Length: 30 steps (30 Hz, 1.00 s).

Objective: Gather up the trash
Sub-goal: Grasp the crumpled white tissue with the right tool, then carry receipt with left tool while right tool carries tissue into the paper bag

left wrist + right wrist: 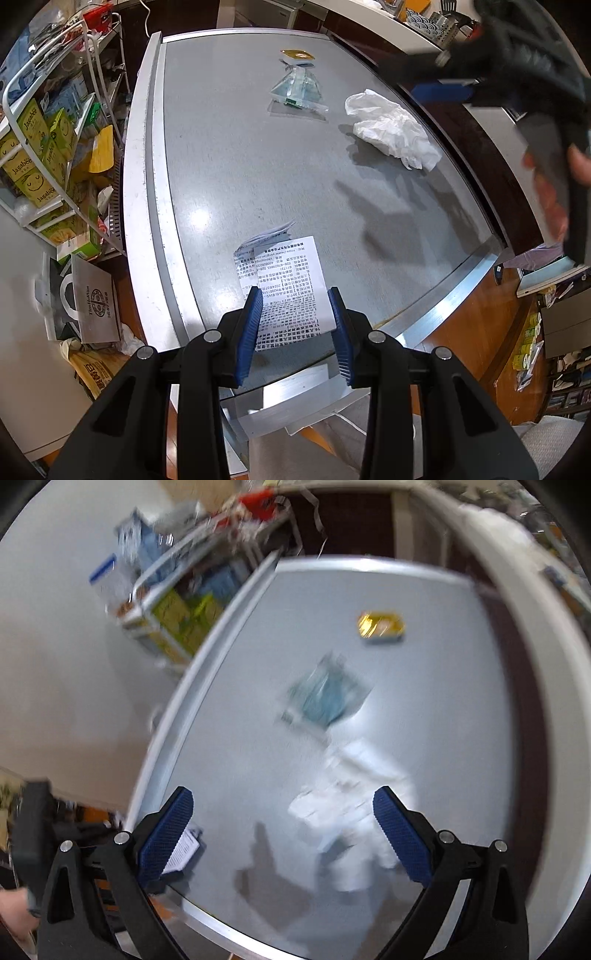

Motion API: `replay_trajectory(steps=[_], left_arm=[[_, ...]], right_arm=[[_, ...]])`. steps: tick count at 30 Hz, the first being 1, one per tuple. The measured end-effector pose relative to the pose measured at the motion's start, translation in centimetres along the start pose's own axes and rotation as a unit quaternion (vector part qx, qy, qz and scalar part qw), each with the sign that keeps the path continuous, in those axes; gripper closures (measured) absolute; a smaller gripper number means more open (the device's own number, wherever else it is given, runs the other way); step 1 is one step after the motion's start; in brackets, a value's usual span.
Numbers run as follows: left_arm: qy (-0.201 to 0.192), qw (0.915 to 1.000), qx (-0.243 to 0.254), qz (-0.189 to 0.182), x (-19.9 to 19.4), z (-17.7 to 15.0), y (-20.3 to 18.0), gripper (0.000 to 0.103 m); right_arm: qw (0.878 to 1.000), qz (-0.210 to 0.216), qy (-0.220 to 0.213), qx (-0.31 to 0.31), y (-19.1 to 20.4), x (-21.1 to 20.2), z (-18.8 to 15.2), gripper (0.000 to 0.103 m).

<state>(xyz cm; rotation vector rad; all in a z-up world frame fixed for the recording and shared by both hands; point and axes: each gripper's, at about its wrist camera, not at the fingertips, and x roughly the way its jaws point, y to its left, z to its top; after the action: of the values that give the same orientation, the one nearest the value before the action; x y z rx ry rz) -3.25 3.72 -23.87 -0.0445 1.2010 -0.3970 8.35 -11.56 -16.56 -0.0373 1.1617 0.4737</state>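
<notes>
On the surface (221,147), the printed receipt (284,280) lies at the near edge. The crumpled tissue (391,129) lies farther back to the right, with the clear wrapper (299,90) left of it and the foil packet (297,55) just behind the wrapper. A shelf rack (55,129) stands off the surface's left side.

Four pieces of trash lie on the grey worktop (229,155). A printed paper receipt (284,280) lies flat near the front edge, one corner folded up. A crumpled white tissue (391,129) rests toward the right edge. A clear plastic wrapper (297,90) with green print lies flattened near the far end. A small gold foil packet (297,55) lies just beyond it.
</notes>
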Motion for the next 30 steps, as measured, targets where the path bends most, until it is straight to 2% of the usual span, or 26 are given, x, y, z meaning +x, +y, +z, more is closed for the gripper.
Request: replay_trajectory(steps=[2,4,11,15,16,18,19,21,22,30], left_arm=[[0.001,1.0000,0.001,0.004,0.2,0.0,0.0,0.066],[0.001,1.0000,-0.002,0.001,0.3,0.0,-0.1,0.066],[0.001,1.0000,0.007,0.000,0.2,0.1,-0.4,0.066],[0.004,1.0000,0.005,0.002,0.3,0.2,-0.3,0.066],[0.004,1.0000,0.004,0.001,0.3,0.2,-0.3,0.066],[0.003,1.0000,0.003,0.002,0.3,0.3,-0.3,0.066],[0.003,1.0000,0.003,0.001,0.3,0.3,-0.2,0.066],[0.001,1.0000,0.003,0.001,0.3,0.3,-0.2,0.066],[-0.001,1.0000,0.004,0.002,0.3,0.3,-0.2,0.066],[-0.015,0.9998,0.002,-0.012,-0.2,0.8,-0.4,0.066]], right_arm=[[0.999,-0.042,-0.004,-0.006,-1.0,-0.4,0.5,0.004],[0.998,-0.059,0.015,-0.009,-1.8,0.5,0.1,0.004],[0.994,-0.076,0.083,-0.018,-2.7,5.7,-0.7,0.004],[0.992,-0.074,0.100,-0.026,-2.6,7.3,-0.9,0.007],[0.992,-0.069,0.101,-0.024,-2.4,7.4,-1.2,0.009],[0.993,-0.071,0.093,-0.028,-2.3,7.2,-1.2,0.030],[0.993,-0.070,0.089,-0.032,-2.2,6.9,-1.2,0.036],[0.994,-0.053,0.087,-0.027,-2.4,6.6,-1.3,0.069],[0.995,-0.043,0.089,-0.020,-2.5,6.5,-1.3,0.073],[0.998,-0.029,0.060,0.003,-2.5,4.1,-2.3,0.073]])
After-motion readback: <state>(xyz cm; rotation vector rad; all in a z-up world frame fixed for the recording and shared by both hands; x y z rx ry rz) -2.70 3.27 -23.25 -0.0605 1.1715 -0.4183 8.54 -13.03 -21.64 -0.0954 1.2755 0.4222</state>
